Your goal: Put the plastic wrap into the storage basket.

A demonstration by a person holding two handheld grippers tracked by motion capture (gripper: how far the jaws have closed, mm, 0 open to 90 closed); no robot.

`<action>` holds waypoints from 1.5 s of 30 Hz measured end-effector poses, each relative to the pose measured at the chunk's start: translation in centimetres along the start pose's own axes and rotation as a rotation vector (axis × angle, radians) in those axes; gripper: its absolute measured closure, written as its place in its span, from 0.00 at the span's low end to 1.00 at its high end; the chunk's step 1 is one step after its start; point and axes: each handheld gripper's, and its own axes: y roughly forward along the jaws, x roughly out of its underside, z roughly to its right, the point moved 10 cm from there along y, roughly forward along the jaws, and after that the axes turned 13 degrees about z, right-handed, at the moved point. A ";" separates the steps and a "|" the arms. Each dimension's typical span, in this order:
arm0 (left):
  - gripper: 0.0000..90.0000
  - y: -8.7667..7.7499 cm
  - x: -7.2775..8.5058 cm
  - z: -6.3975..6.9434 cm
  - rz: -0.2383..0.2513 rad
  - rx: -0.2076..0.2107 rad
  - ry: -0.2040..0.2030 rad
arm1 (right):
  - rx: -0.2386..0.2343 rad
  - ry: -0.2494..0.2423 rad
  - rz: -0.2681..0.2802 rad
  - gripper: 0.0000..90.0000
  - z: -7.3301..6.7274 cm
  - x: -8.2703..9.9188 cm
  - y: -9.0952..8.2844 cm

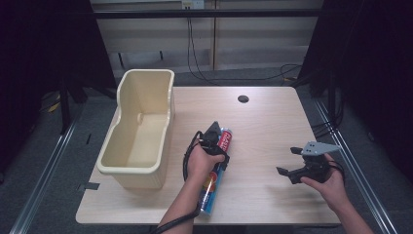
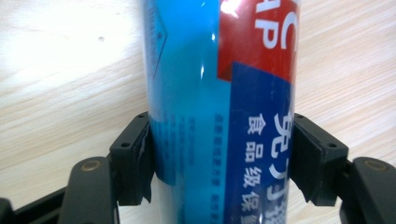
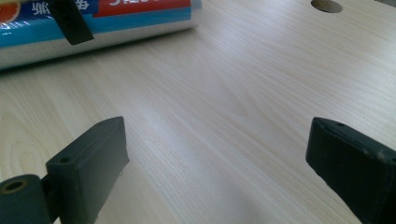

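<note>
A long blue tube-shaped roll with a red and dark-blue printed label lies on the wooden table, pointing roughly away from me. My left gripper comes down over its far half. In the left gripper view both black pads sit against the sides of the roll, so the left gripper is shut on it. My right gripper is held near the table's right side, open, with bare wood between its jaws. The right gripper view catches the roll at its upper left.
A cream plastic bin stands on the left part of the table, close to the roll. A round cable hole is in the far middle of the tabletop. Dark curtains and cables lie beyond the table.
</note>
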 end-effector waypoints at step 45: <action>0.36 -0.3 0.3 -1.1 0.081 -0.149 -0.013 | -0.010 0.000 0.015 0.06 -0.3 -0.3 0.1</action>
